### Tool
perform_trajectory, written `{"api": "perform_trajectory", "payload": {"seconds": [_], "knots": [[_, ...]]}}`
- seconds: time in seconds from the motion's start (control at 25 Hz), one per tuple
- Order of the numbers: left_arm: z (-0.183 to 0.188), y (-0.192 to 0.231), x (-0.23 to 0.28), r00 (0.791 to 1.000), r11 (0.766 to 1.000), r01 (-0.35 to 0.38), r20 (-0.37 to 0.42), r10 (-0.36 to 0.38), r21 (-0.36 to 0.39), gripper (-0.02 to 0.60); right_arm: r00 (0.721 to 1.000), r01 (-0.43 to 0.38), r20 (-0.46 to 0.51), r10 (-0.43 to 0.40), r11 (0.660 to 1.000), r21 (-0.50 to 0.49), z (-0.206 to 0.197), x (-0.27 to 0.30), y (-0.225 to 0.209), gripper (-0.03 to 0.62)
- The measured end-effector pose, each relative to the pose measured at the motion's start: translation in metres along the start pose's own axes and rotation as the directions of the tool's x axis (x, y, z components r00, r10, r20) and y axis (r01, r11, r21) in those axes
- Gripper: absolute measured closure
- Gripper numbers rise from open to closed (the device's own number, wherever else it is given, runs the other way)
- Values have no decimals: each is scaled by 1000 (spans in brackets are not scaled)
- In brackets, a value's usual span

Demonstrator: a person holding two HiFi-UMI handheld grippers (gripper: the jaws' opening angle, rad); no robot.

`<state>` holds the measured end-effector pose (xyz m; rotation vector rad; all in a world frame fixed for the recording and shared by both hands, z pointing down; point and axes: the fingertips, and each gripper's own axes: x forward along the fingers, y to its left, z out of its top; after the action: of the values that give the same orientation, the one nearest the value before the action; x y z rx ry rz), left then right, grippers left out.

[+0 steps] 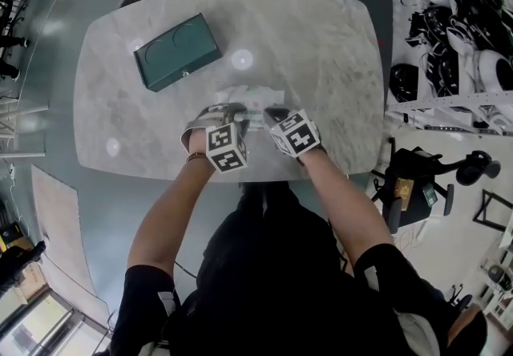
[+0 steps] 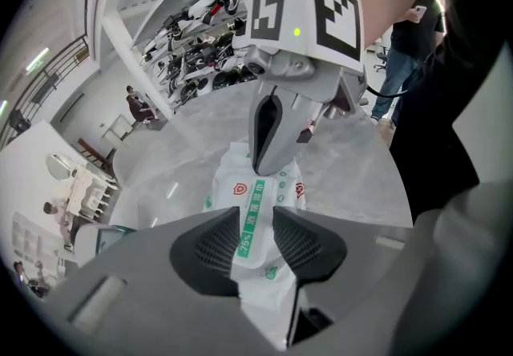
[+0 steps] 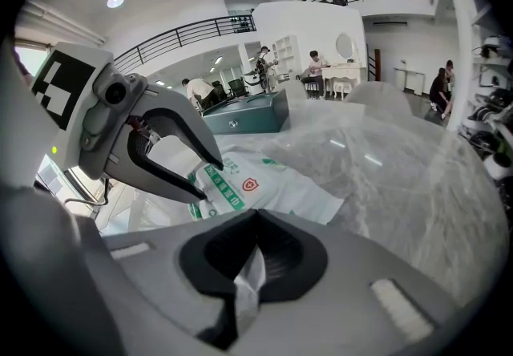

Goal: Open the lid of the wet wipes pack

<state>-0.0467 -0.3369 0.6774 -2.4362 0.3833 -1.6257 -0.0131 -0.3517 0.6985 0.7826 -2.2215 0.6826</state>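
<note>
Head view: the wet wipes pack (image 1: 255, 98) lies at 6 o'clock on the table (image 1: 321, 50).
Left gripper view: the left gripper (image 2: 256, 222) is released and straddles the lid (image 2: 255, 202), which appears unopened.
Right gripper view: the right gripper (image 3: 255, 222) is clenched on the pack's end. Lifting the lid remains.

Nr end of wipes pack (image 2: 234, 186) hidden under left hand-held gripper (image 2: 256, 222).

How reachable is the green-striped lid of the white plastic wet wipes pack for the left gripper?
Probably yes: the left gripper holds its fingers apart over the lid, unobstructed; the right gripper grips the pack.
</note>
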Motion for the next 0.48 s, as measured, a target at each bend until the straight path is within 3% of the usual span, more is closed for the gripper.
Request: {"api": "perform_trajectory", "payload": {"seconds": [0.24, 0.32, 0.48], "knots": [[-3, -8, 16, 994, 977, -15, -102, 37, 211, 449, 1000, -16, -19, 16, 1000, 21, 2, -2, 0, 591], [-2, -9, 17, 994, 975, -8, -108, 33, 224, 453, 999, -15, -36, 15, 1000, -11, 1, -3, -1, 591], [0, -6, 12, 997, 988, 1, -70, 10, 158, 470, 1000, -9, -18, 8, 1000, -29, -1, -1, -2, 591]]}}
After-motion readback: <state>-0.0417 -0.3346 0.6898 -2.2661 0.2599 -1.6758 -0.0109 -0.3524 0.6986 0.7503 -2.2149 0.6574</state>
